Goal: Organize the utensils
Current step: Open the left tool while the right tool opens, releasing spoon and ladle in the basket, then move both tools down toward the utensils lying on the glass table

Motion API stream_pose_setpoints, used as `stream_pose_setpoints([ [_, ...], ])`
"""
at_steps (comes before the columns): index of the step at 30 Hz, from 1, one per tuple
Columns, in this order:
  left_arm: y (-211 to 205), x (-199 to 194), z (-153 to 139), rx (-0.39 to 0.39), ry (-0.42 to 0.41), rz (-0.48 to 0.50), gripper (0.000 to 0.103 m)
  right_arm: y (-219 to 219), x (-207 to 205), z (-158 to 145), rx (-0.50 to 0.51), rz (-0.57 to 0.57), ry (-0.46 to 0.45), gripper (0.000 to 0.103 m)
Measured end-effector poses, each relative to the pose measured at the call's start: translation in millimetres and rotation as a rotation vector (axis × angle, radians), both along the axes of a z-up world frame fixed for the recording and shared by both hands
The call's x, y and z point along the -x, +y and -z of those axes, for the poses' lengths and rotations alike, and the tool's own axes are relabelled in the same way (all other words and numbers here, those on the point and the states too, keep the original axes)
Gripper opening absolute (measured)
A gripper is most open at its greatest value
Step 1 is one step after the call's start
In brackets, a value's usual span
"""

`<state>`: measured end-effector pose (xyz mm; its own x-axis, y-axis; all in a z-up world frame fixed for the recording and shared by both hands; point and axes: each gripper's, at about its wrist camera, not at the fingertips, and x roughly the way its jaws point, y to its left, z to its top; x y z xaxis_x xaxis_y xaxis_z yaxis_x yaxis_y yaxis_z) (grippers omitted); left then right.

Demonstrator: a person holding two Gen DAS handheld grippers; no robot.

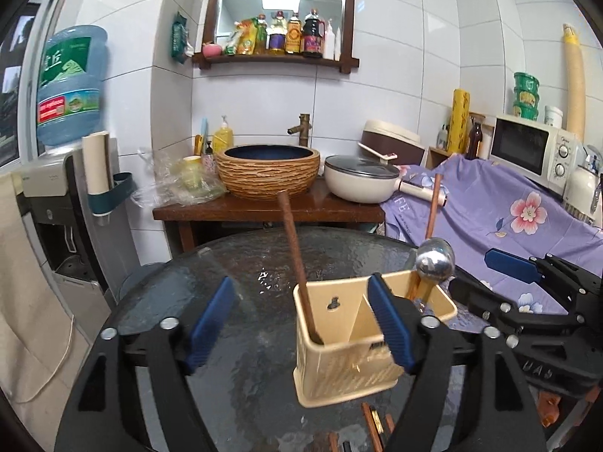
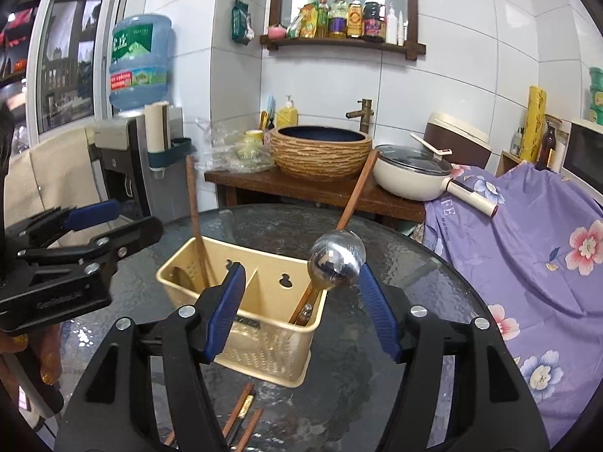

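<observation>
Left gripper (image 1: 301,324): black plastic frame, angular arms with triangular cutouts, silver round screws at joints. Fingers (image 1: 211,320) wore ribbed blue pads. Right gripper (image 2: 301,312) matched: black frame, silver screws, ribbed blue fingers (image 2: 226,309). Faint embossed lettering marked left gripper's side body in right wrist view.

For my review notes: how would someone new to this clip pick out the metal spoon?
Find the round glass table, then the beige two-compartment utensil holder on it. The metal spoon stands bowl-up in its right compartment, beside a wooden stick; it is the only shiny item there.
</observation>
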<state>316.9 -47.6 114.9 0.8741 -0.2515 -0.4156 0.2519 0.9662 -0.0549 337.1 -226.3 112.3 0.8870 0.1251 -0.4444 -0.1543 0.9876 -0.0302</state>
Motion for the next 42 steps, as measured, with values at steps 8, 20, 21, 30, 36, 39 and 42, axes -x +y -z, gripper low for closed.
stream_pose_setpoints([
  [8, 22, 37, 23, -0.013, 0.043, -0.035, 0.082, 2, 44, 14, -0.02, 0.017, 0.012, 0.063],
  [20, 40, 61, 97, -0.057, 0.241, -0.076, 0.08, 10, 64, 101, -0.013, 0.044, 0.252, 0.056],
  [21, 40, 63, 105, -0.064, 0.261, -0.077, 0.077, 10, 64, 106, -0.009, 0.046, 0.267, 0.055],
  [30, 32, 71, 139, -0.084, 0.373, -0.028, 0.062, 14, 61, 142, -0.029, 0.061, 0.368, 0.046],
  [36, 24, 75, 147, -0.108, 0.393, -0.012, 0.059, 19, 52, 153, -0.033, 0.067, 0.405, 0.042],
  [39, 22, 76, 152, -0.111, 0.409, -0.011, 0.058, 23, 47, 157, -0.028, 0.066, 0.419, 0.04],
  [42, 20, 77, 157, -0.115, 0.42, -0.008, 0.057, 26, 44, 160, -0.028, 0.067, 0.433, 0.037],
])
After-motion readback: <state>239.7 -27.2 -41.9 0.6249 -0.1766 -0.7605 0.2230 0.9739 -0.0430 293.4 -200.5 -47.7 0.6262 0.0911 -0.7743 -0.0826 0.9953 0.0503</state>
